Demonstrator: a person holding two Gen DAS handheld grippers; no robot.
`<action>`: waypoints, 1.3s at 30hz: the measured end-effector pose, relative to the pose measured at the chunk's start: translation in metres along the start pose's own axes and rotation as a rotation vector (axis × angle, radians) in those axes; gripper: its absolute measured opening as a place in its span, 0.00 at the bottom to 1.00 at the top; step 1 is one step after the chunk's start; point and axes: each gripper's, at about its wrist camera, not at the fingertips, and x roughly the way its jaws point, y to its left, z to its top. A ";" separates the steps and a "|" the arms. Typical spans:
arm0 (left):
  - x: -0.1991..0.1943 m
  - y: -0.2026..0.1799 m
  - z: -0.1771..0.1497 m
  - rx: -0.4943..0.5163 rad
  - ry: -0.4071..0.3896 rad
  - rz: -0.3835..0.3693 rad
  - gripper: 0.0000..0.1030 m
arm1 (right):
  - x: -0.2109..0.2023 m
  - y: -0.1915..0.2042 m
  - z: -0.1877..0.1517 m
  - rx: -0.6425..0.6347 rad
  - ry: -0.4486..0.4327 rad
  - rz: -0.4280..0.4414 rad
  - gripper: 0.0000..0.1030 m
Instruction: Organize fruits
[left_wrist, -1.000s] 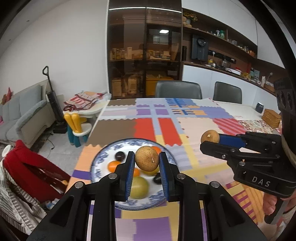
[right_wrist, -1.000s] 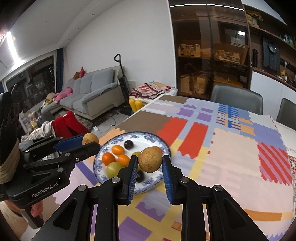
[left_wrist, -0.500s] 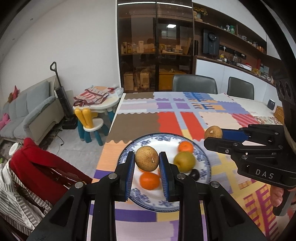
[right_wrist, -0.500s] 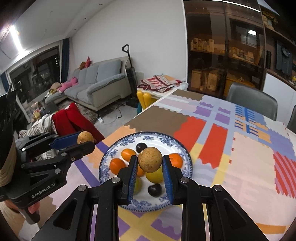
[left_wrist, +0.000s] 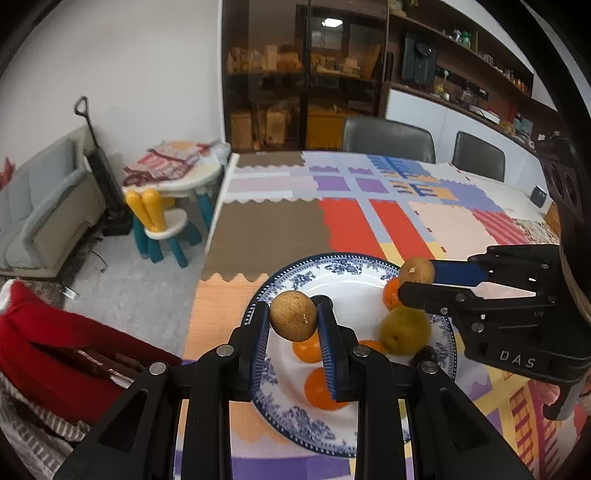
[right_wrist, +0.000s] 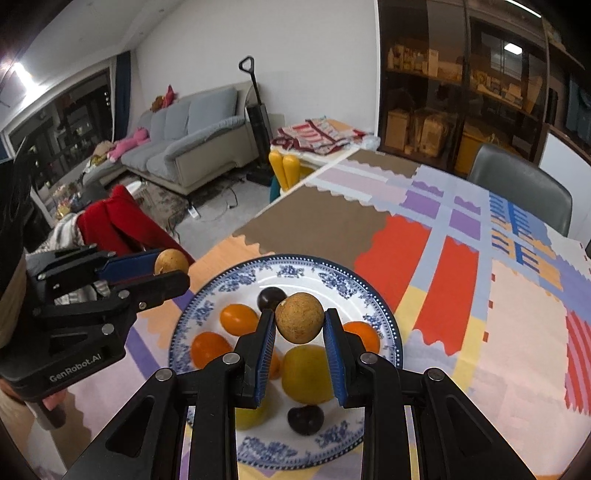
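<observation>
Over the blue-patterned plate (right_wrist: 384, 314), the left gripper (left_wrist: 293, 325) and right gripper (right_wrist: 300, 325) each clamped a brown round fruit (left_wrist: 293, 320), apparently mid-delivery; next, lowering onto a free spot and releasing.

Blue-and-white plate (right_wrist: 207, 306): far half of its white centre bare, open from above. Near half taken by orange fruits (right_wrist: 238, 318), yellow-green fruit (right_wrist: 308, 373) and dark plums (right_wrist: 271, 297). Patchwork tablecloth (right_wrist: 517, 332) beyond and right of plate: bare. Grey chairs (left_wrist: 388, 138) line far table edge.
</observation>
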 end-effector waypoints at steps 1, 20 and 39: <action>0.004 0.001 0.002 -0.001 0.009 -0.007 0.26 | 0.005 -0.001 0.002 0.001 0.017 0.005 0.27; 0.063 0.015 0.008 -0.035 0.178 -0.064 0.31 | 0.064 -0.018 0.015 0.054 0.189 0.006 0.28; -0.016 -0.033 0.003 0.020 0.034 0.078 0.62 | -0.031 -0.027 -0.010 0.090 -0.006 -0.142 0.62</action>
